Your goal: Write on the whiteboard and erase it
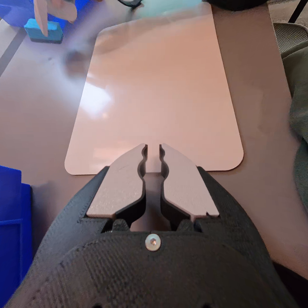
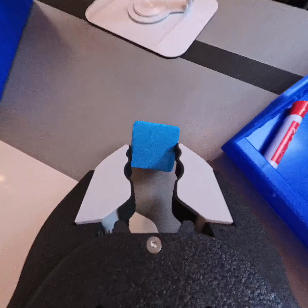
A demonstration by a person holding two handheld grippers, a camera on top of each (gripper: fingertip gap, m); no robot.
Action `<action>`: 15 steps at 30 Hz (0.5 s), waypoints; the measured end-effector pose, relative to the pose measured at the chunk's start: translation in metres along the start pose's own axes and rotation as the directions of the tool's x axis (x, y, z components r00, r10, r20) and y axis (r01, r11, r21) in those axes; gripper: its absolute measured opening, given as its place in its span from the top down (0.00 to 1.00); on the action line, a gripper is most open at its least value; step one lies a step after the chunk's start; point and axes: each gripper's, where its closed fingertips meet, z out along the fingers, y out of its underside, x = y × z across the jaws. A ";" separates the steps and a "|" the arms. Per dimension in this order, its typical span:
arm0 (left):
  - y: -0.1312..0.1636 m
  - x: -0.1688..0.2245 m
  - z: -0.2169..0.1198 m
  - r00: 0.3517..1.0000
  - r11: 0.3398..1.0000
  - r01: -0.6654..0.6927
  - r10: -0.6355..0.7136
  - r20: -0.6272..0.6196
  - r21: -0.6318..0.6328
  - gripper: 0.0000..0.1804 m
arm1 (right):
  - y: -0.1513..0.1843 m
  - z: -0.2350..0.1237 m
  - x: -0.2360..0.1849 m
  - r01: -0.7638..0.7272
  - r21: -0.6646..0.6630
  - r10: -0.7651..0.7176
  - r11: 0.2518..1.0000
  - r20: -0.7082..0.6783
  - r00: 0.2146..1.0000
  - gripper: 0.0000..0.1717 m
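Note:
The whiteboard (image 1: 155, 93) lies blank on the brown table, straight ahead in the left wrist view; its corner also shows in the right wrist view (image 2: 25, 191). My left gripper (image 1: 153, 147) hovers over the board's near edge, its jaws a little apart with nothing between them. My right gripper (image 2: 152, 148) is shut on a blue eraser (image 2: 154, 145), both pads pressed on its sides. In the left wrist view the eraser (image 1: 53, 31) sits low over the table at the far left, beyond the board, with the right gripper's fingers (image 1: 41, 16) on it.
A blue bin (image 2: 260, 166) at the right holds a red-and-white marker (image 2: 286, 133). A second white board (image 2: 175, 38) with a clear object on it lies farther back. Another blue bin (image 1: 11, 216) is at my left. A green cloth (image 1: 298, 100) lies at the table's right edge. The tips of one gripper are about 30 cm away from the tips of the other.

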 end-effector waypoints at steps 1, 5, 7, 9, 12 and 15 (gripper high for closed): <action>0.000 -0.001 0.000 1.000 1.000 0.000 0.000 0.002 -0.002 0.92 | 0.003 0.008 0.003 0.022 -0.056 -0.024 0.998 -0.050 0.998 0.71; 0.003 -0.011 -0.003 0.998 1.000 -0.026 0.026 0.058 -0.004 0.90 | 0.011 0.028 0.008 0.059 -0.188 -0.078 0.980 -0.097 0.992 0.70; 0.002 -0.015 -0.005 0.998 1.000 -0.007 0.006 0.066 0.011 0.89 | 0.006 0.026 0.006 0.083 -0.153 -0.098 0.985 -0.096 0.990 0.61; 0.002 -0.018 -0.005 0.998 1.000 0.018 -0.019 0.065 0.024 0.88 | -0.010 0.014 0.003 0.109 -0.041 -0.112 0.993 -0.099 0.989 0.58; 0.003 -0.022 -0.004 0.997 0.998 0.046 -0.048 0.064 0.035 0.87 | -0.034 -0.018 0.004 0.135 0.159 -0.116 0.978 -0.123 0.986 0.57; 0.001 -0.027 -0.006 0.995 0.998 0.041 -0.046 0.092 0.052 0.86 | -0.044 -0.050 0.018 0.130 0.296 -0.085 0.946 -0.160 0.983 0.59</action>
